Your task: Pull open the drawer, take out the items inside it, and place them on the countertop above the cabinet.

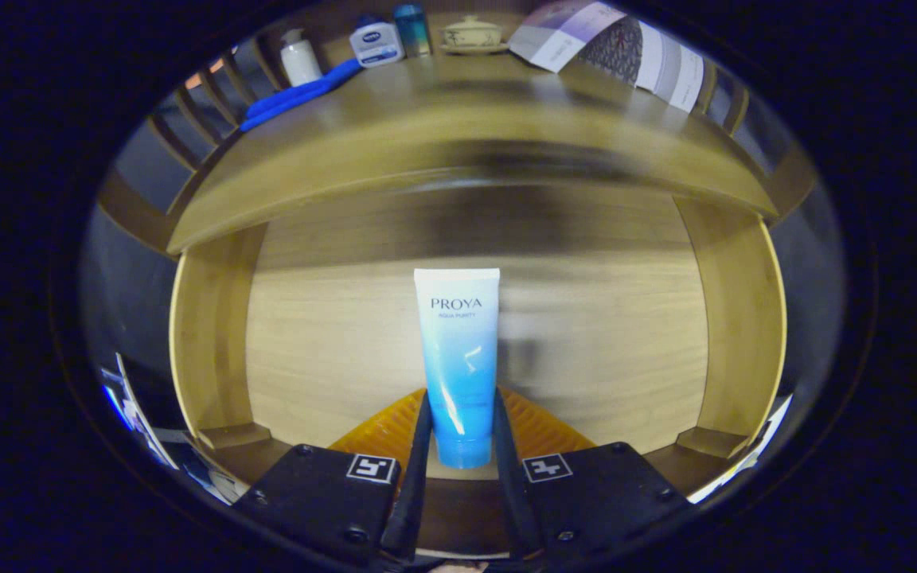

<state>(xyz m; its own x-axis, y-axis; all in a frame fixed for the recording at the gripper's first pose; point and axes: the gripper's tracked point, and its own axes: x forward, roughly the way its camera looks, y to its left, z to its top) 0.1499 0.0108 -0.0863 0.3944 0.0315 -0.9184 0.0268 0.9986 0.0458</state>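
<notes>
Fingers of the hand-held gripper pressed on either side of a white-to-blue gradient plastic tube, clamping its lower, capped end while the rest of the tube stood up ahead of the tips. The jaws sat narrow, set to the tube's width, with both fingers touching its sides.

Beneath and beyond the tube lay the pale wooden floor of the pulled-out drawer, its side walls rising to the left and right of the gripper. Whether the tube's cap touched the drawer floor or hung just clear of it could not be told.

Further ahead and above the drawer ran the wooden countertop of the cabinet. On it, ahead and to the left of the fingers, sat a folded blue cloth, with a small white bottle just behind it. Beside those stood a white jar with a blue label and a teal cylindrical container. A cream lidded ceramic bowl rested straight ahead, and printed paper sheets lay ahead to the right, well apart from the held tube.
</notes>
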